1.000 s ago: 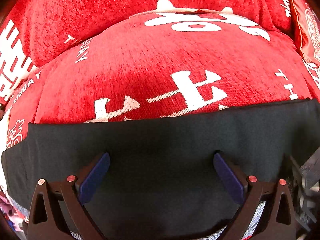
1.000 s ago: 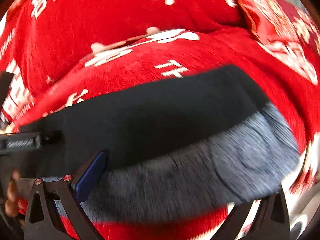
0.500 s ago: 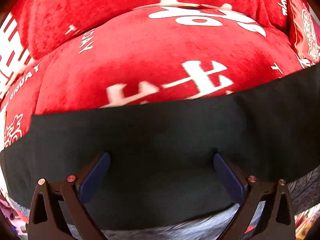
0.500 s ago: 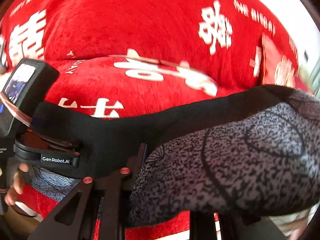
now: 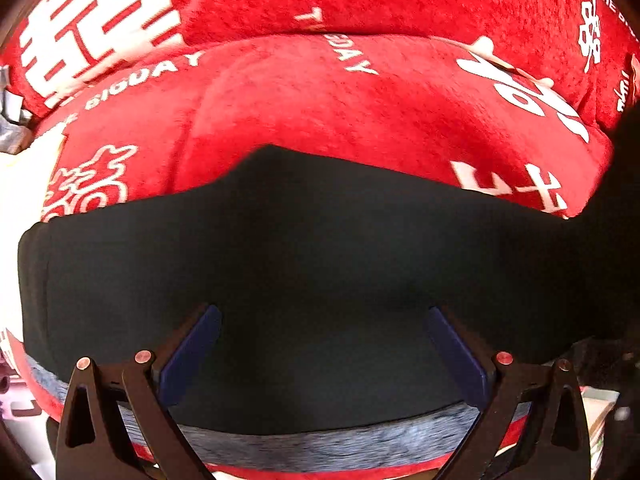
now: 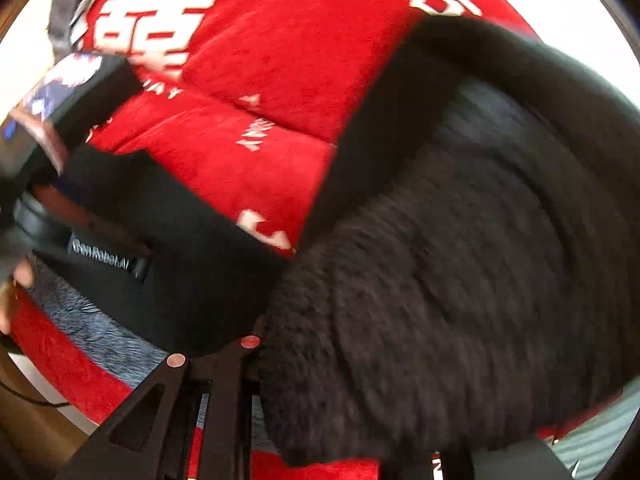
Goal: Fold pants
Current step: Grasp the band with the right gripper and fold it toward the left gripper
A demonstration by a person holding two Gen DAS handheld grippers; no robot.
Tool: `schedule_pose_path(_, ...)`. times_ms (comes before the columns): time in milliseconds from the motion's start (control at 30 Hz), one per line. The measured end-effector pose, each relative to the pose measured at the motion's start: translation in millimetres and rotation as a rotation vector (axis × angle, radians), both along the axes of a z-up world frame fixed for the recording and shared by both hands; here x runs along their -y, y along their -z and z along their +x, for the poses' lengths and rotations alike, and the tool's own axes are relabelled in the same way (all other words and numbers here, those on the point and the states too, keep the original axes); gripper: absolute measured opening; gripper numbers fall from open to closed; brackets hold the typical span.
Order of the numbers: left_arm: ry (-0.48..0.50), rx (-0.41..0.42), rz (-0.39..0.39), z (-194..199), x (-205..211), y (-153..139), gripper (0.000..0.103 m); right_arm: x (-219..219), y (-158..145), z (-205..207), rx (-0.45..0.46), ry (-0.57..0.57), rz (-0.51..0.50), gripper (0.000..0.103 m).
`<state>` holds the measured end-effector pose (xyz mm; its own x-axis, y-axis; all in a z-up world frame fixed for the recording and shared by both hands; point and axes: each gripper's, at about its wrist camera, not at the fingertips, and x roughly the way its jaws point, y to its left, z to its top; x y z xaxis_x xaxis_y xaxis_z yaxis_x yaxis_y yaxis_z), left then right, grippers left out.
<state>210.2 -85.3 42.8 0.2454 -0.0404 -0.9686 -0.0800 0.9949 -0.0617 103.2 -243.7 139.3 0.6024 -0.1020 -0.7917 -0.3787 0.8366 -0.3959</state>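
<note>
Here, black pants (image 5: 320, 260), grey fleecy lining, right gripper (image 6: 256, 360) jaws clamping them, left gripper (image 5: 320, 348) jaws wide.

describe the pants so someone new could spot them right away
Start at the red plush cover with white lettering that fills the view. Draped across it lie the pants: the only black cloth there, with a speckled grey fleecy inner side showing where the right tongs lift it.

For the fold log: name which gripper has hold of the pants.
The right gripper, shut on the pants; the left gripper hangs open over them.
</note>
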Motion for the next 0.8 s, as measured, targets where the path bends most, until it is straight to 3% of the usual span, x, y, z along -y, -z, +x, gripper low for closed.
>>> schedule_pose_path(167, -0.003, 0.054, 0.062, -11, -17, -8, 0.103, -32, 33, -6, -0.047, -0.042, -0.060, 0.022)
schedule_pose_path(333, -0.004, 0.068, 0.074, -19, -37, -8, 0.103, -53, 66, -14, -0.059, -0.062, -0.151, 0.022)
schedule_pose_path(533, -0.015, 0.072, 0.058, -24, -49, -6, 0.103, -55, 66, -21, -0.031, -0.045, -0.156, 0.022)
schedule_pose_path(667, -0.032, 0.068, 0.043, -27, -61, -4, 0.103, -57, 56, -29, 0.034, -0.033, -0.159, 0.022)
schedule_pose_path(700, -0.044, 0.062, 0.036, -27, -65, -3, 0.103, -58, 60, -29, 0.023, -0.025, -0.161, 0.023)
schedule_pose_path(767, -0.075, 0.052, 0.012, -27, -74, -3, 0.103, -62, 70, -29, -0.038, -0.021, -0.155, 0.036)
schedule_pose_path(800, -0.088, 0.051, -0.001, -27, -78, -4, 0.103, -67, 69, -32, -0.034, -0.020, -0.164, 0.038)
